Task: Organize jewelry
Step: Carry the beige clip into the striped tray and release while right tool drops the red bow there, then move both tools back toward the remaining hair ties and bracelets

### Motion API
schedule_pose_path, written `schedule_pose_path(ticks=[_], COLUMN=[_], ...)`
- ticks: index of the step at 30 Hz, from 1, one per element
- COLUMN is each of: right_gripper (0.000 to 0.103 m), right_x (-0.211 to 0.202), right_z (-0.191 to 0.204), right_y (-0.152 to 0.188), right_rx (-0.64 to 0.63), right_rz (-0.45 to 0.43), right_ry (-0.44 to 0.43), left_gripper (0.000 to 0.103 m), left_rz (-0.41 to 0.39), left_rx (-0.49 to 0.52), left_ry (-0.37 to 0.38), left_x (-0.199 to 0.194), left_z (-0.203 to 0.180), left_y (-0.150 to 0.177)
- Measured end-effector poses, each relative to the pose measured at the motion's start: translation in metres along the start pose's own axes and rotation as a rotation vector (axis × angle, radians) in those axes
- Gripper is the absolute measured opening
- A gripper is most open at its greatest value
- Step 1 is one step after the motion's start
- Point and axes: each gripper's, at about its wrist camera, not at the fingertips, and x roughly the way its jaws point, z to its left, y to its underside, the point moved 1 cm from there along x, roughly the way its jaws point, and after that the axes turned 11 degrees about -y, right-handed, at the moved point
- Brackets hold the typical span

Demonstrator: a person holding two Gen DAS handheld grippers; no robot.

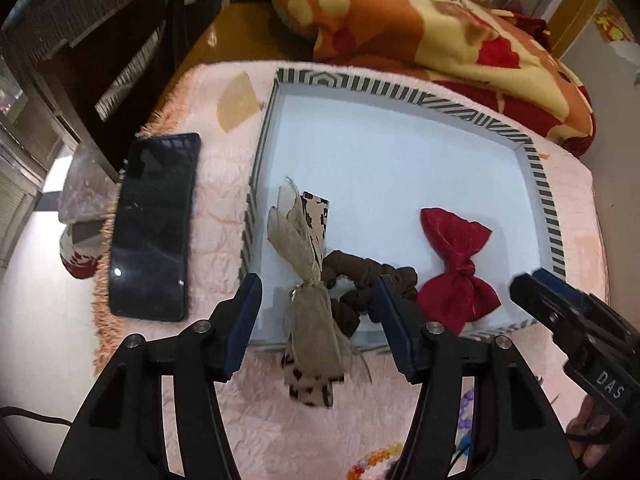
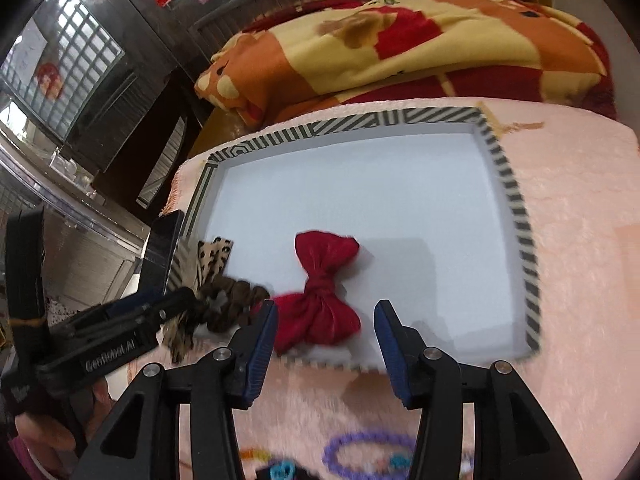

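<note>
A shallow tray with a striped rim lies on a pink fluffy cloth. Inside it lie a red bow and a brown scrunchie. A beige and leopard-print bow lies across the tray's near rim, half in, half out. My left gripper is open, its fingers either side of that bow and the scrunchie. My right gripper is open and empty just before the red bow; it also shows in the left wrist view. Bead bracelets lie on the cloth near me.
A black phone lies left of the tray on the cloth. A folded orange, yellow and red blanket lies behind the tray. Dark furniture and a floor drop-off are at the left.
</note>
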Motion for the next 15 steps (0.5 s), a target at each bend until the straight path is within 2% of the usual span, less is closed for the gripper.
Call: schedule_pose_path(ticks=[6, 15], right_gripper=[0.048, 0.048], right_x=[-0.025, -0.046], right_z=[0.0, 0.008], right_y=[0.03, 0.056], right_rx=[-0.01, -0.052], right_rz=[-0.005, -0.007], right_ry=[0.014, 0.036], left_gripper=[0.058, 0.058], left_rz=[-0.042, -0.075], left_rx=[0.0, -0.005], left_ry=[-0.047, -0.06], left_x=[-0.022, -0.048], left_z=[0.002, 0.003], left_y=[0.02, 0.056])
